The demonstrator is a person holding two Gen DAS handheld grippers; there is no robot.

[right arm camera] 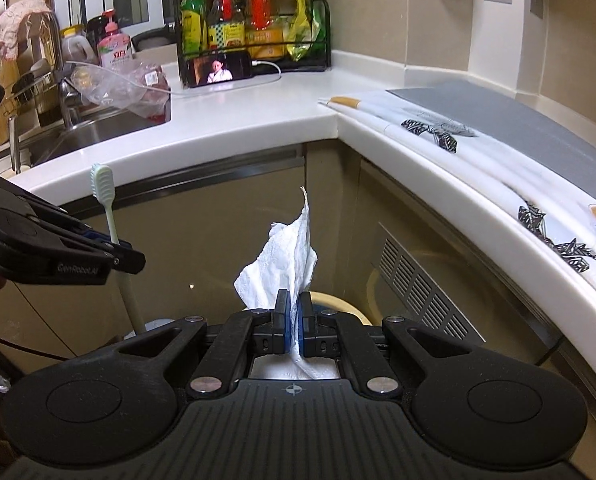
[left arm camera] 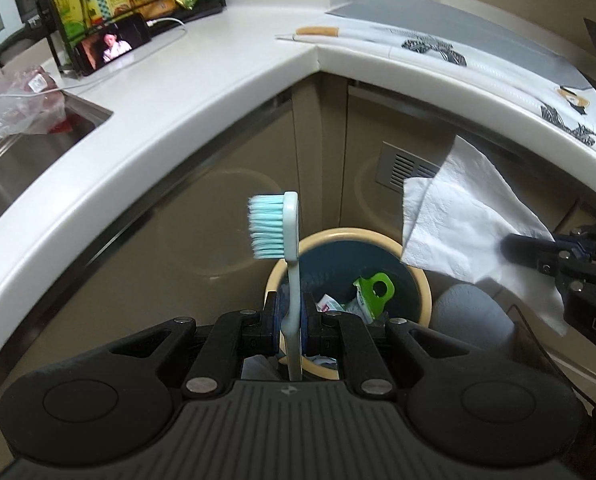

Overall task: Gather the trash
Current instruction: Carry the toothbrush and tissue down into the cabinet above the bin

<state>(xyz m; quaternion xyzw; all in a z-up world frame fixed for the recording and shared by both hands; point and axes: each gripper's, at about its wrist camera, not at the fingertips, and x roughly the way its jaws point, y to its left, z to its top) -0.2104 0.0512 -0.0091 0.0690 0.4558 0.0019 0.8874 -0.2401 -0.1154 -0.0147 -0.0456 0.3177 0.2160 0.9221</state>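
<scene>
Left tool (left arm camera: pixel 291 316): closed on the handle of a toothbrush (left arm camera: pixel 289 248), which is held upright, bristles up, directly above the bin (left arm camera: pixel 414 276).
Right tool (right arm camera: pixel 293 320): closed on a white paper towel (right arm camera: pixel 285 256), which is held just right of the bin, beside its rim.
Bin: cream-rimmed, dark inside, set on the floor in the cabinet corner; a green-and-white wrapper (left arm camera: pixel 372 290) and other scraps are already contained.
Progress: two items are gripped and brought to the bin; neither is released yet. Only the drop is judged to remain for them.
Beyond the bin: cabinet doors and a vent grille (left arm camera: pixel 408 168).
Above the bin: the counter (left arm camera: pixel 225 64), on which a phone (left arm camera: pixel 115 46), a bottle rack, printed white rolls (left arm camera: pixel 430 46) and a plastic bag (left arm camera: pixel 17 108) by the sink are carried.
Obstructions: none are noted over the bin mouth.
</scene>
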